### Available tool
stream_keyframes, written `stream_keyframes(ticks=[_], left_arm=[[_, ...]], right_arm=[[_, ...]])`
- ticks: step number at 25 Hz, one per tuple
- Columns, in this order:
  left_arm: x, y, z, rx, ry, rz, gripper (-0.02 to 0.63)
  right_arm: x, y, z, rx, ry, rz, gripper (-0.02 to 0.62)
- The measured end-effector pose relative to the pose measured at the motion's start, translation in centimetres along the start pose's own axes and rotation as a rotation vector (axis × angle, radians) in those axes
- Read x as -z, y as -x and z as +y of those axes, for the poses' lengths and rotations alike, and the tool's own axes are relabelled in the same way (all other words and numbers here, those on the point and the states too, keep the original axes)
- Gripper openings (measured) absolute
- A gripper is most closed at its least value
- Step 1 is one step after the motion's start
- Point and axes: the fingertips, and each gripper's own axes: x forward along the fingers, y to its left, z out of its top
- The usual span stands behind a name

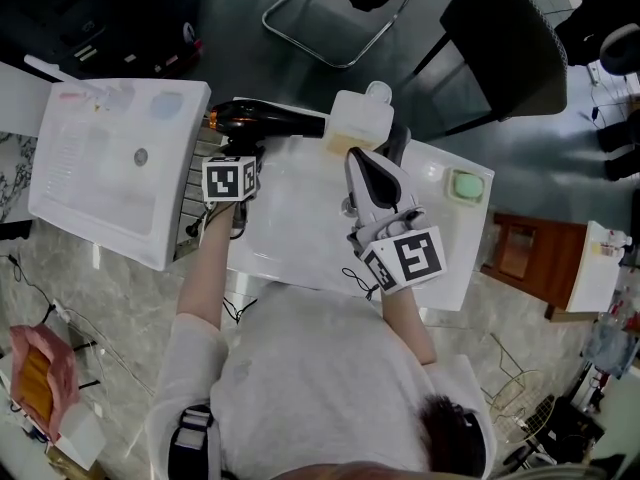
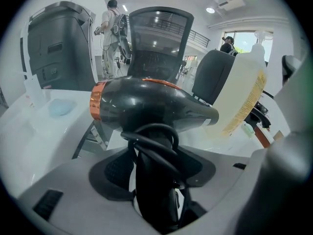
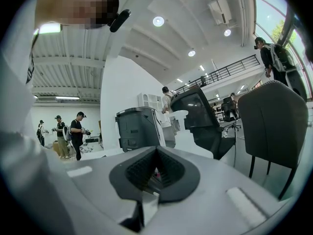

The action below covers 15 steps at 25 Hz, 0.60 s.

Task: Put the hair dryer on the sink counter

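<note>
1. We find the left gripper [image 2: 154,182] with its jaws set wide on the black handle of the hair dryer [image 2: 146,106]. The cord [image 2: 152,153] loops round that handle between them.
2. The dryer's barrel lies crosswise just beyond the jaw tips, over the back left corner of the sink counter [image 1: 450,258]. We cannot tell whether it is touching.
3. A yellowish pump bottle [image 2: 244,99] stands just right of the barrel, crowding its nozzle.
4. The right gripper [image 3: 155,166] has its jaws closed together on nothing. An office chair [image 3: 274,126] stands well ahead to their right.

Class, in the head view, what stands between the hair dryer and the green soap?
In the head view: a pale bottle by the hair dryer, then the right tool.
</note>
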Motion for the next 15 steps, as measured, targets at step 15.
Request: stream_keyframes(ticks=[15], left_arm=[[0.16,-0.71,0.13,-0.028,-0.017,0.053,0.265]], right_arm=[[0.27,-0.41,-0.17,-0.012,-0.009,0.004,0.011]])
